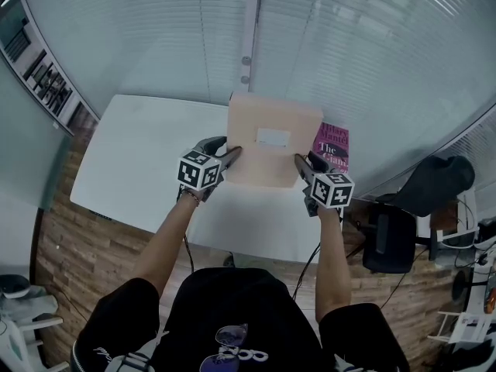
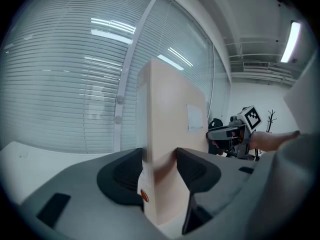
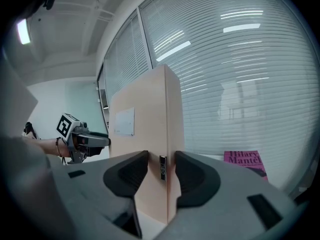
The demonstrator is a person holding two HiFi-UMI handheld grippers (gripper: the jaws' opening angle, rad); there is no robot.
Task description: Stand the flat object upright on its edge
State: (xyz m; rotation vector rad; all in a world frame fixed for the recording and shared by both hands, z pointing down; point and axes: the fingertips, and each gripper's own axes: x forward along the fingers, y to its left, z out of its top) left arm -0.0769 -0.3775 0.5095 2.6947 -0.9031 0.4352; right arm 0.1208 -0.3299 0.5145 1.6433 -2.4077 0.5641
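A flat beige box (image 1: 271,142) with a white label stands upright on its edge on the white table (image 1: 139,161), its broad face toward me. My left gripper (image 1: 230,155) is shut on the box's left edge. In the left gripper view both pads press the box (image 2: 172,114) at the left gripper (image 2: 160,161). My right gripper (image 1: 302,161) clamps the right edge. The right gripper view shows the box (image 3: 145,129) pinched in the right gripper (image 3: 161,166). Each gripper also appears in the other's view across the box.
A pink book (image 1: 335,147) lies flat on the table just behind and right of the box, also seen as the pink book (image 3: 243,159). Window blinds run close behind the table. A dark chair (image 1: 391,239) stands off the table's right corner.
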